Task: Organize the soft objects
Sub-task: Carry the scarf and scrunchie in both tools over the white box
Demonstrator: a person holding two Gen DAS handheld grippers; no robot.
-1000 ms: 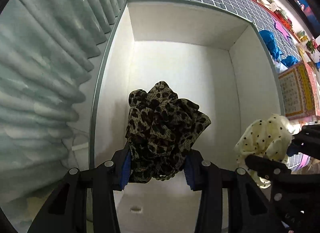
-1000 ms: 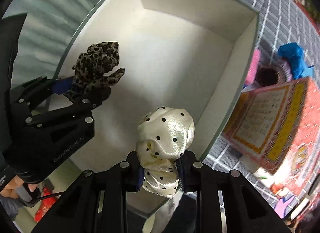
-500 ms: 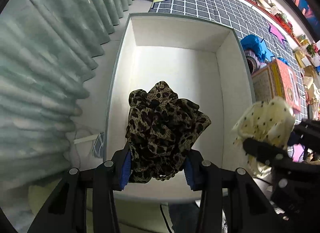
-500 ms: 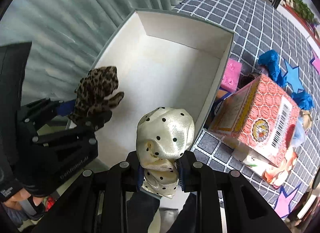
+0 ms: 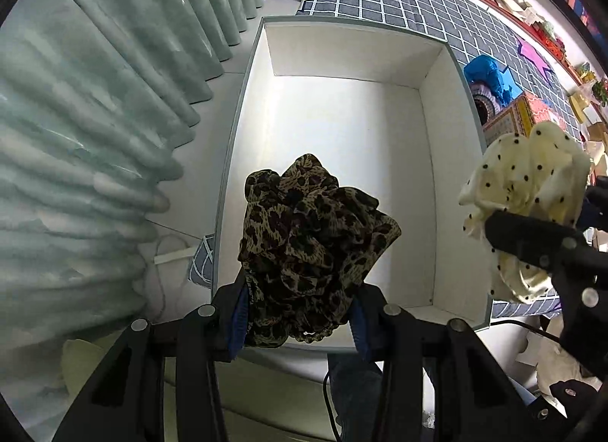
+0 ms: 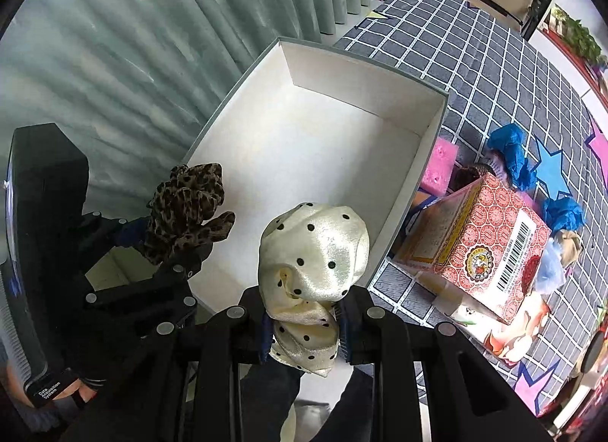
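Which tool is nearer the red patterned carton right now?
Right. The right tool, shut on the polka-dot scrunchie, is beside the red patterned carton. The left tool, holding the leopard scrunchie, sits farther away, above the white box.

Your left gripper point(image 5: 300, 322) and right gripper point(image 6: 304, 322) are matte black frames with angular cut-outs, round silver screw heads along the arms, and blue ribbed pads point(image 5: 236, 318) lining the fingers. White lettering marks the left unit's housing, and a thin black cable point(image 5: 328, 400) trails beneath it.
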